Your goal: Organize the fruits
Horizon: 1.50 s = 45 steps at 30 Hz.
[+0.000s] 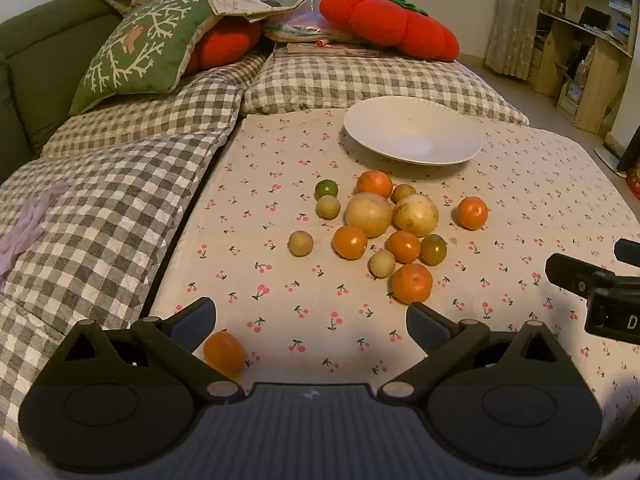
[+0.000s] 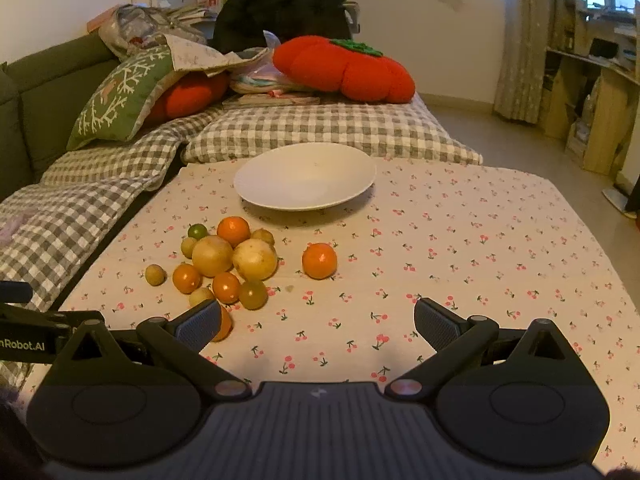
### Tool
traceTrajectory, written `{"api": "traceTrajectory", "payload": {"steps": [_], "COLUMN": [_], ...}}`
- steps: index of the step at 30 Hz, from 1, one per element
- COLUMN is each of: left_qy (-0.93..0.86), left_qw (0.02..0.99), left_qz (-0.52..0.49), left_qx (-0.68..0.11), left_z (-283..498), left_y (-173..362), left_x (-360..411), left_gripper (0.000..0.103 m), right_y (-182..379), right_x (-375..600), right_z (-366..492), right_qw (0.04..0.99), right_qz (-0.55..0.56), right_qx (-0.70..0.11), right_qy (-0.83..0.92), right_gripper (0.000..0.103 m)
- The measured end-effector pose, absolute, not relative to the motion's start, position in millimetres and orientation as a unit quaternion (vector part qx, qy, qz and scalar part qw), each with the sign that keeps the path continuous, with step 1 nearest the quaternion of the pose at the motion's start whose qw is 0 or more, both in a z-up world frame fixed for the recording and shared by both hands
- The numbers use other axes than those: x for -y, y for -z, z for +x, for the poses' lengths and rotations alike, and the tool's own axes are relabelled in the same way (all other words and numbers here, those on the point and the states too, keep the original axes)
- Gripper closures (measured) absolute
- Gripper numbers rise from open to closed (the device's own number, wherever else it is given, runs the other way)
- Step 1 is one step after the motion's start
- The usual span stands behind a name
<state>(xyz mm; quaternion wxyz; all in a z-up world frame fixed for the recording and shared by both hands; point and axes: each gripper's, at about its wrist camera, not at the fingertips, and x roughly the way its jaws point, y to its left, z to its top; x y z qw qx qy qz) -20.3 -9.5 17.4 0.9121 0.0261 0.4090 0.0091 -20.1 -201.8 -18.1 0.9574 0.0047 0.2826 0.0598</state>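
We hold both tools low over the cherry-print cloth (image 1: 280,184), and neither has anything in its grasp. Our left gripper (image 1: 311,322) is spread wide, its fingers apart over bare cloth, with a small orange fruit (image 1: 224,353) lying just beside its left finger and a mandarin (image 1: 412,282) just past the tip of its right one. Our right gripper (image 2: 318,322) is splayed too, nothing between its pads. Ahead, the pile of fruits (image 2: 224,266) sits bunched on the cloth, two pale round ones (image 1: 392,214) touching in the middle, with one mandarin on its own (image 2: 319,260) to the right. The white plate (image 2: 256,196) waits beyond the pile, near the checked cushions (image 2: 332,128).
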Motion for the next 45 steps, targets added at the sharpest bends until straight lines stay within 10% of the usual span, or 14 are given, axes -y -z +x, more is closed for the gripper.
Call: {"api": "traceTrajectory", "payload": {"steps": [45], "left_qy": [0.044], "left_qw": [0.905], "left_qz": [0.010], "left_qx": [-0.423], "left_z": [-19.5], "left_y": [5.3], "left_x": [5.5], "left_gripper": [0.006], "right_y": [32.6], "right_x": [191.4], "right_z": [-19.8], "right_qw": [0.948], "right_qz": [-0.013], "right_qx": [-0.306], "right_qy": [-0.084], "right_gripper": [0.000]}}
